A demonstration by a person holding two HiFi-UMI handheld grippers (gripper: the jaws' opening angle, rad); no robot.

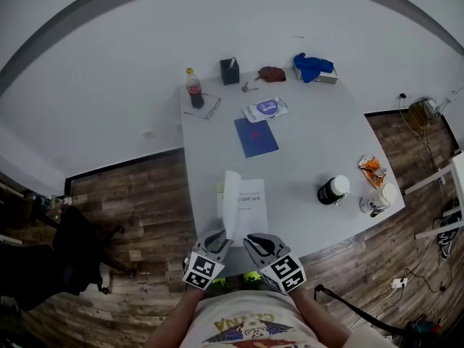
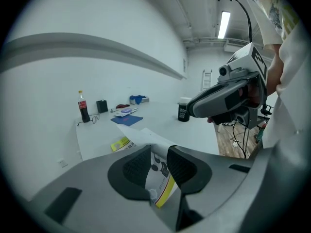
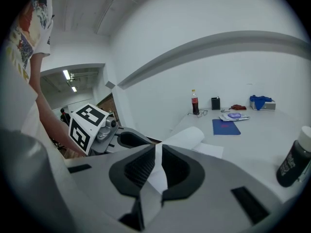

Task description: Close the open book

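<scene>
White paperback book [image 1: 246,209], open, lies at the near edge of the pale worktop [image 1: 312,151]. Its yellow-striped leaf [image 2: 165,191] is pinched in the left tongs [image 2: 158,163]. The right tongs [image 3: 156,163] grip a white page [image 3: 187,136], which stands curled. Best practice: swing both leaves over together, evenly and uncreased, and release once flat.

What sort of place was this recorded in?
Probably an office or lab workroom: a plain white table with an open book and a blue notebook, a wood-look floor, bare white walls and a ceiling strip light.
</scene>
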